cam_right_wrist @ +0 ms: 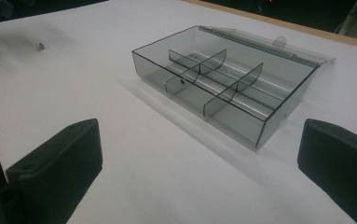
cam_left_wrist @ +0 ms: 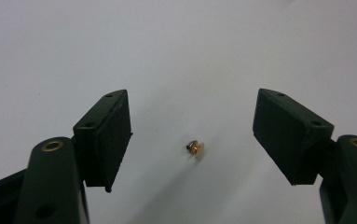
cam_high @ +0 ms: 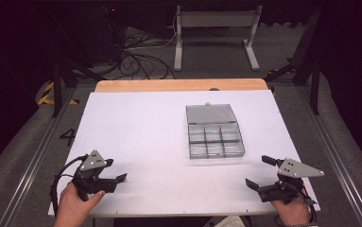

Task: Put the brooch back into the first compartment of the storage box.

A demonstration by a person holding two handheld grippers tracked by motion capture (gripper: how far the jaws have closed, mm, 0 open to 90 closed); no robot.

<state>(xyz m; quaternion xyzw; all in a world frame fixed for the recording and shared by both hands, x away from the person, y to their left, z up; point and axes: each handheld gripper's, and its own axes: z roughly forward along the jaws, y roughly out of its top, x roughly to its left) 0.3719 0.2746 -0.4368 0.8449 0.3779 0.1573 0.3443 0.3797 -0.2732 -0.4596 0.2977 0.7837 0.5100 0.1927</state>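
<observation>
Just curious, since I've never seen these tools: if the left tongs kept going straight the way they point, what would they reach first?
Most likely the small brass-coloured part, which lies on the white table between the open jaws of the left tongs, untouched. Beyond it lies bare tabletop, though depth is hard to judge.

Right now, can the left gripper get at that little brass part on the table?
Probably yes. The brass part lies on the bare table between the left gripper's open fingers, untouched, and nothing stands in the way.
</observation>
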